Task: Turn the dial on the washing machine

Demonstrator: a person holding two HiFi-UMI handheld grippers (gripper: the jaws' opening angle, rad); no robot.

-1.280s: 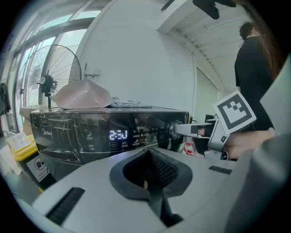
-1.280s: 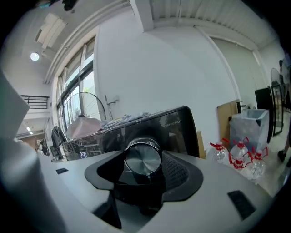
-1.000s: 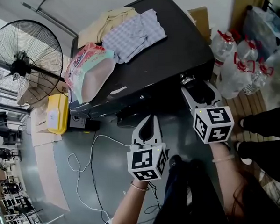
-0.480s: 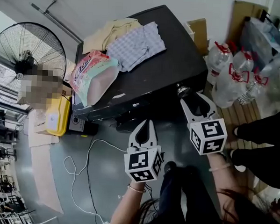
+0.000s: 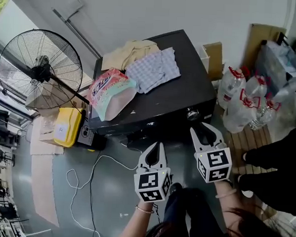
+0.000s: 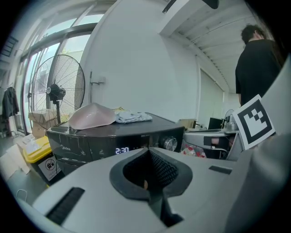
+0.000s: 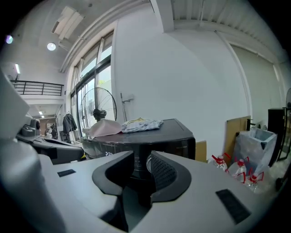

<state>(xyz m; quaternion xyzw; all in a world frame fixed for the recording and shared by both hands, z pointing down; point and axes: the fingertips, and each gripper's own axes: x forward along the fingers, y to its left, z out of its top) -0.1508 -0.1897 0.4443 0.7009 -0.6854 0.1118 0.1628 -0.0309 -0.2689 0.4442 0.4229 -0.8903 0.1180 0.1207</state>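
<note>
A: Item: dial (image 5: 192, 114), at the washing machine's (image 5: 181, 95) front, 5 o'clock corner. Tools?

B: Right gripper (image 5: 202, 129): jaws had just been closing to a narrow gap, with the dial at 11 o'clock beyond them, ungripped. Left gripper (image 5: 156, 144): pinched together, empty. Risk: the narrowed gap might have butted the dial's face rather than straddled it.

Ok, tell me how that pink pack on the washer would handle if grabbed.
The pink pack looks soft and plump, so it would probably sag when lifted. Its glossy wrap may slip. Lying flat on the washer, it should slide, not roll.
</note>
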